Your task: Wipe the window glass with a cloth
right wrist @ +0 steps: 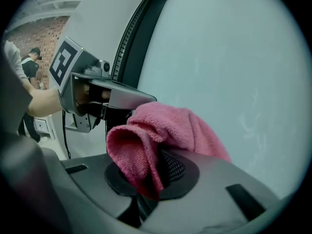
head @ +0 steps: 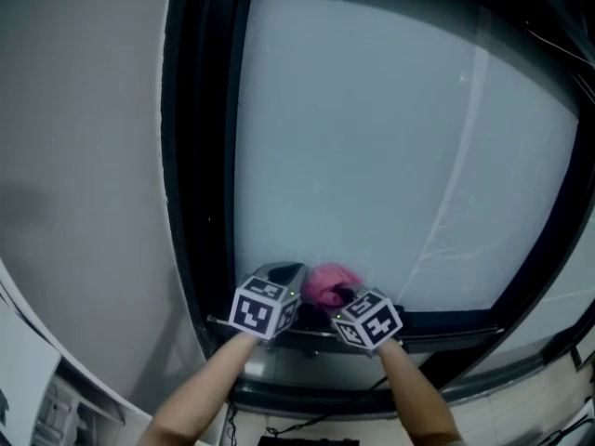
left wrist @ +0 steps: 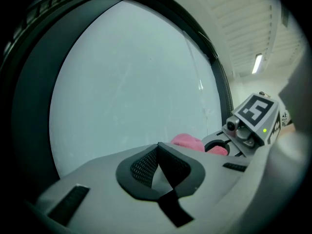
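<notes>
The window glass [head: 390,147] is a large pale pane in a black frame [head: 200,156], and it fills most of each gripper view. A pink cloth [head: 327,283] is bunched at the pane's bottom edge. My right gripper [right wrist: 153,172] is shut on the pink cloth [right wrist: 161,130], whose folds stick out past the jaws toward the glass [right wrist: 234,57]. Just left of it my left gripper [left wrist: 158,172] is shut with nothing in it, its tips close to the glass [left wrist: 131,82]. In the left gripper view the cloth [left wrist: 187,141] shows beside the right gripper's marker cube [left wrist: 257,112].
A grey wall [head: 84,175] runs left of the frame. Below the pane lies a dark sill [head: 446,321]. Faint streaks mark the glass at the right. In the right gripper view a person [right wrist: 29,62] stands far off by a brick wall.
</notes>
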Available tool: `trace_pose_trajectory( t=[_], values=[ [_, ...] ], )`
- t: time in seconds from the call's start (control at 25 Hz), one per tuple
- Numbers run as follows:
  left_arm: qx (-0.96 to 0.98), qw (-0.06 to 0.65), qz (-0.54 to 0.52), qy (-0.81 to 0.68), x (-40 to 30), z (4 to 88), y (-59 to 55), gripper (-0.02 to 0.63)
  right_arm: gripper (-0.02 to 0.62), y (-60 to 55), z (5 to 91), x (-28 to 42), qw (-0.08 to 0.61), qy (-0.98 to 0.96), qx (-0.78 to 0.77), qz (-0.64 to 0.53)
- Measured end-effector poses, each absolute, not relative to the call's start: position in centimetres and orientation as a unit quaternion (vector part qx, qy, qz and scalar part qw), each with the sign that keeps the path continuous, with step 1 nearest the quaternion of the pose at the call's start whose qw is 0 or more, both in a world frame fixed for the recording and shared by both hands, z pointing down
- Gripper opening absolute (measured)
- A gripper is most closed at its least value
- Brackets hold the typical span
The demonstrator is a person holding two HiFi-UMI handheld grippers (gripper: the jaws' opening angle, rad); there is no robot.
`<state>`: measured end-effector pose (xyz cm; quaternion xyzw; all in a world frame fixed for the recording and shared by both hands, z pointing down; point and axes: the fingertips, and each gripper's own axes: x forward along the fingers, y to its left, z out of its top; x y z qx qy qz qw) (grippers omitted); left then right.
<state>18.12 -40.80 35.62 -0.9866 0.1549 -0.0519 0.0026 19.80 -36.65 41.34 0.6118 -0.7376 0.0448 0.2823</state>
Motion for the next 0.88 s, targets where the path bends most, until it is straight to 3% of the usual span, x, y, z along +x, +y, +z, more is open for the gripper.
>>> trace_pose_trajectory(
  t=[0.6,0.88],
  values=[
    [-0.982,-0.01,-0.068,0.178,15.7,38.4,-41.7,0.005,0.038,-37.2,46.9,17.6,0.274,-0.753,0.588,0.111],
    [-0.98,0.029,-0.018,0.195,13.8,32.5,-42.1,0.005,0.038,-36.7,36.5,15.5,0.204,-0.786,0.583,0.016]
  ],
)
